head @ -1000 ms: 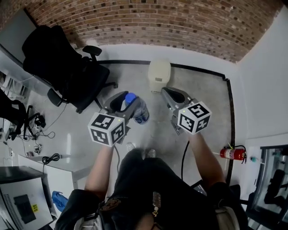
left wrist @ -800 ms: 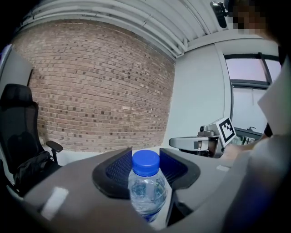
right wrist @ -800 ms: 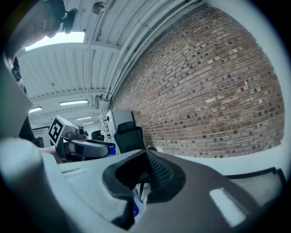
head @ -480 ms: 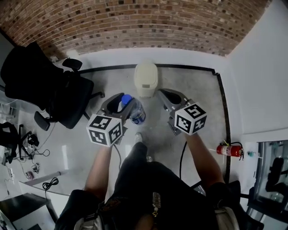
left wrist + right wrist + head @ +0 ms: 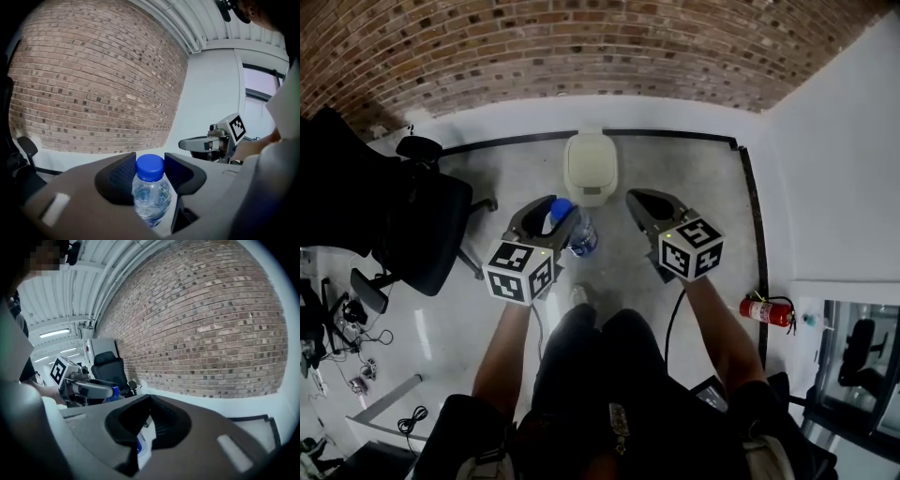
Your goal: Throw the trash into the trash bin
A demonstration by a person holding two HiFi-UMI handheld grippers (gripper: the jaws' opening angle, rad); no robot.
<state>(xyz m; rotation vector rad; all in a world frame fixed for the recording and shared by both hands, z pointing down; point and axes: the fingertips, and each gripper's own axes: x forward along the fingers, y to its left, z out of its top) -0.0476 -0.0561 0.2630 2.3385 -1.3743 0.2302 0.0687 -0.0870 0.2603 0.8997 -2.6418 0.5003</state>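
Observation:
A clear plastic bottle (image 5: pixel 581 239) with a blue cap hangs over the grey floor, and my left gripper (image 5: pixel 555 208) is shut on its neck and shoulder. In the left gripper view the bottle (image 5: pixel 150 197) stands upright between the dark pads (image 5: pixel 117 176). The cream trash bin (image 5: pixel 589 164), lid down, stands against the white wall base just ahead of both grippers. My right gripper (image 5: pixel 645 200) is level with the left one, right of the bin. Its pads (image 5: pixel 168 423) meet with nothing clearly held. I cannot tell what the small white-and-blue bit low in the slit is.
A black office chair (image 5: pixel 422 225) stands to the left. A red fire extinguisher (image 5: pixel 761 309) lies by the right wall. The brick wall (image 5: pixel 581 47) closes the far side. Cables and gear lie on the floor at the lower left. The person's shoe (image 5: pixel 578 295) is under the grippers.
The person has walked toward the wall, so the bin has come closer. Both grippers moved forward and lower, with the bottle still in the left one. The chair slid left in view.

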